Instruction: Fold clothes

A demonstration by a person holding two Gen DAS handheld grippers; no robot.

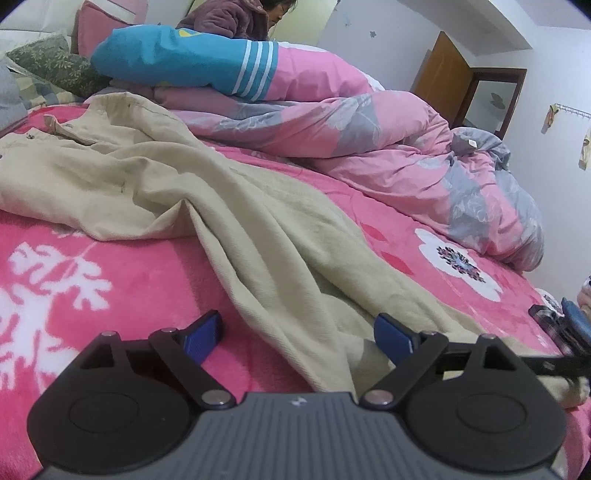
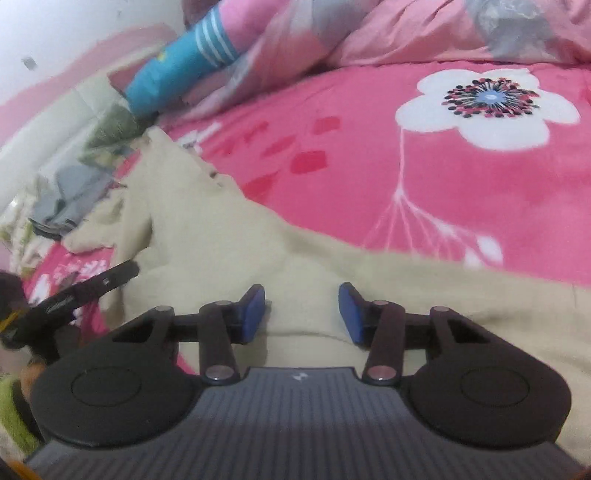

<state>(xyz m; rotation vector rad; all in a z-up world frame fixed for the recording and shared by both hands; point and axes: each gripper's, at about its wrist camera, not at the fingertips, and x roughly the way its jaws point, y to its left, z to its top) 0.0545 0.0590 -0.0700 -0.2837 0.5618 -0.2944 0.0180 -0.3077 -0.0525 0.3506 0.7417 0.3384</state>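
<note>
Beige trousers (image 1: pixel 229 206) lie crumpled and unfolded on the pink blanket (image 1: pixel 55 295), which carries a white flower print and serves as the reference surface. In the left wrist view the waistband end of the trousers, with a button and pocket flap, rests toward the far left of the blanket, while one leg runs diagonally down to the near edge. Left gripper (image 1: pixel 297 338) hovers over that leg end; its blue pads (image 1: pixel 205 334) stand wide apart, one above bare blanket and one above the beige cloth, with the fabric lying between them but not pinched. Right gripper (image 2: pixel 301 312) hangs over a broad fold of the same garment near the blanket's near edge; its pads (image 2: pixel 253 310) are partly spread, the cloth beneath and between them with a visible gap on each side, so nothing is clamped. This view is motion-blurred. A rumpled pink-and-grey quilt (image 1: pixel 388 147) is heaped along the far side of the blanket, and a blue-and-pink striped bundle (image 1: pixel 184 62) lies on top of it. A person in a dark padded jacket (image 1: pixel 229 18) sits beyond the bundle.
</note>
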